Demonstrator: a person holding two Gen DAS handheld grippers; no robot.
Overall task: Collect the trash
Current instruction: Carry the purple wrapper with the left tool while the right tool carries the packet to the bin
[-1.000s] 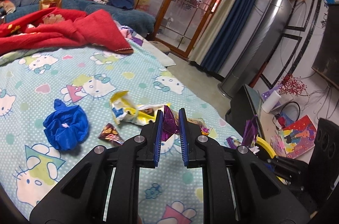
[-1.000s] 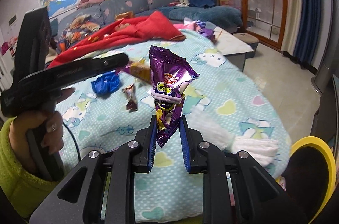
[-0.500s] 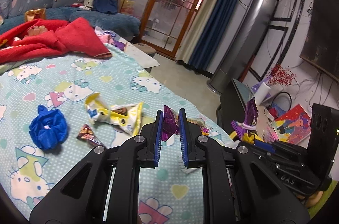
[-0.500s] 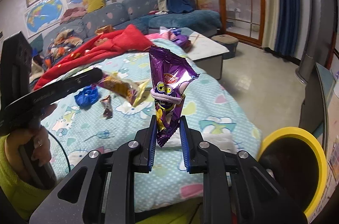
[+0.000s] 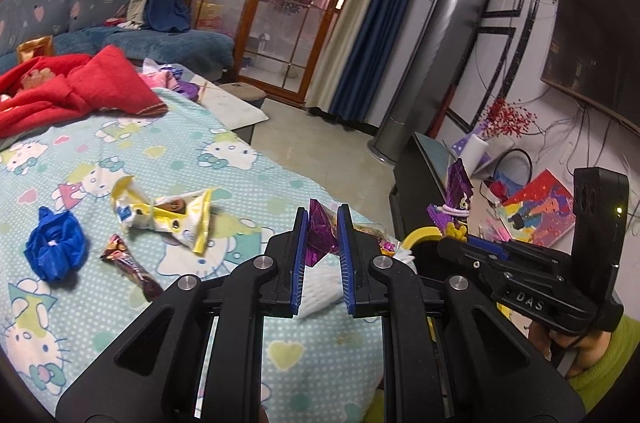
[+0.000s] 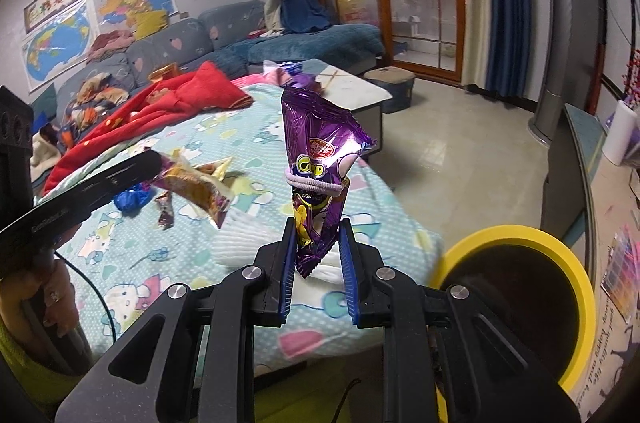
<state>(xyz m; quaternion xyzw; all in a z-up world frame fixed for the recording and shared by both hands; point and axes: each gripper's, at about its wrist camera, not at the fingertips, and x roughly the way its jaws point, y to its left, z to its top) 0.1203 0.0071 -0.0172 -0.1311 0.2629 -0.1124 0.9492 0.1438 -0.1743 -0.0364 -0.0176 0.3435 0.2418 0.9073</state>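
Observation:
My right gripper (image 6: 319,235) is shut on the bottom corner of a purple snack bag (image 6: 320,151) with a white hair tie around its middle; the bag stands upright above the bed's edge. The bin's yellow rim (image 6: 516,235) lies just right of it, its dark mouth open. My left gripper (image 5: 322,223) is shut on a crumpled foil wrapper (image 5: 320,237), magenta between the pads. From the right wrist view, that wrapper (image 6: 196,191) hangs orange and gold off the left gripper (image 6: 156,163). The right gripper (image 5: 460,239) and the purple bag (image 5: 460,187) also show at the right.
On the cartoon-cat bed sheet (image 5: 180,151) lie a yellow-white wrapper (image 5: 160,213), a crumpled blue bag (image 5: 56,247), a small dark candy wrapper (image 5: 128,263) and a white cloth (image 5: 324,283). A red blanket (image 5: 72,91) is at the back, a dark cabinet (image 5: 420,175) beside the bin.
Both grippers have swung to the right past the bed's end, each still holding its wrapper. The yellow bin has come further into the right wrist view.

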